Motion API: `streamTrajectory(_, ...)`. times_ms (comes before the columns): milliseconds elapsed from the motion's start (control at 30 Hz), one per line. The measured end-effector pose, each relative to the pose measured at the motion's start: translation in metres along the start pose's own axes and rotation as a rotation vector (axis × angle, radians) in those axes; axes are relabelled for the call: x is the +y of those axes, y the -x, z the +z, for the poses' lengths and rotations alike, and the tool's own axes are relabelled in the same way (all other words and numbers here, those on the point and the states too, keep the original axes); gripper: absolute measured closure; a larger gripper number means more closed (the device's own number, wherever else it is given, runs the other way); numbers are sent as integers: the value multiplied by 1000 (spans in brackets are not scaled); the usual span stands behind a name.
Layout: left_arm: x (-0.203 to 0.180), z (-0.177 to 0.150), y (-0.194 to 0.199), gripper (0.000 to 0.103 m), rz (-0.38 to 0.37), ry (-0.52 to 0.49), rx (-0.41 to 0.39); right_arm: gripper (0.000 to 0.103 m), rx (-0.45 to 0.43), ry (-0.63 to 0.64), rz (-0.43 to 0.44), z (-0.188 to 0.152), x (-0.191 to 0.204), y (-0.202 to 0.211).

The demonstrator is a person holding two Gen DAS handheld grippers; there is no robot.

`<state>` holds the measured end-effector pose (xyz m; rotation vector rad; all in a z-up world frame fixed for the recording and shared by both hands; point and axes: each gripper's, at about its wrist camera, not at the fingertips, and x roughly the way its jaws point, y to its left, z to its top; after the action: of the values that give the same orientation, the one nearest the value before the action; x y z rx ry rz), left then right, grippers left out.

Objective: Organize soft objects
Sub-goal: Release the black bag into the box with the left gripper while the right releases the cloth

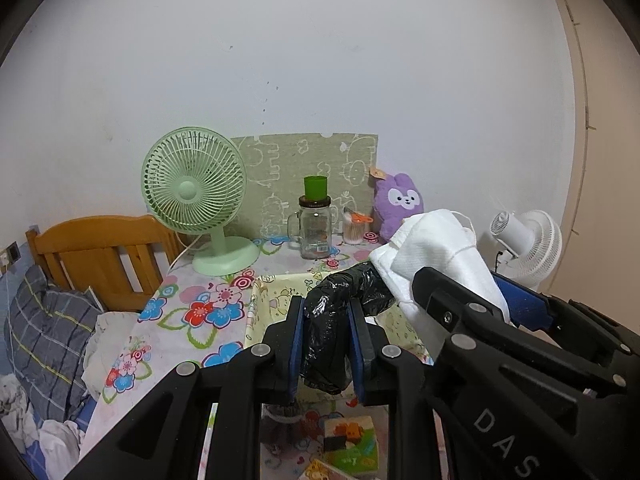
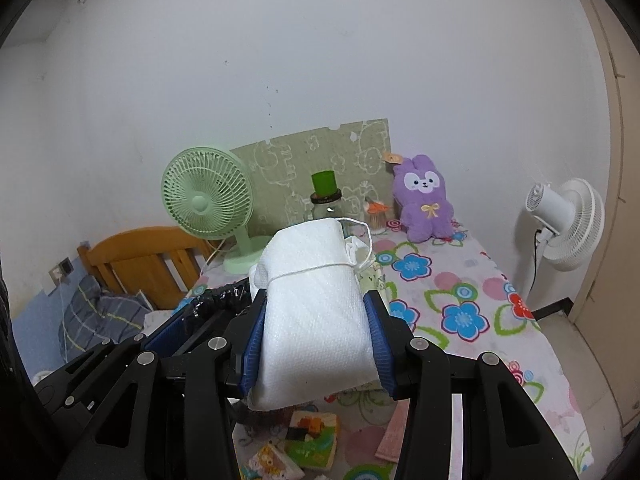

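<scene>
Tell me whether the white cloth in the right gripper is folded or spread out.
Folded. The white cloth is a compact bundle with a white string tied around it, clamped between the right gripper fingers.

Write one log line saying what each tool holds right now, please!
left tool: shut on black plastic bag | right tool: shut on white cloth bundle

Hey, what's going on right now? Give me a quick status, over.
Left gripper clamps black plastic bag. Right gripper clamps white mask bundle. Both above yellow basket. Nothing blocking.
</scene>
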<state>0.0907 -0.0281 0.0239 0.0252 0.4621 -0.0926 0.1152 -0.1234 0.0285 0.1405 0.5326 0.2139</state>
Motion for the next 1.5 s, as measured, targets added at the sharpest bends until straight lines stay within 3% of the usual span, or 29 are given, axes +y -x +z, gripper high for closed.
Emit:
streamTrajectory(400, 8, 11, -35, 84, 22, 6, 17, 53, 22, 2, 1, 14, -2, -45)
streamTrajectory(900, 17, 10, -97, 83, 26, 21, 98, 53, 97, -17, -25, 14, -13, -110)
streamTrajectory(1133, 23, 2, -122, 77, 58, 34, 148, 53, 144, -12, -39, 9, -14, -138)
streamTrajectory(1267, 26, -3, -134, 63, 78, 36, 177, 53, 171, -9, -43, 5, -14, -154)
streamTrajectory(1500, 33, -12, -151, 53, 91, 47, 246, 53, 209, -15, -31, -5, -13, -174)
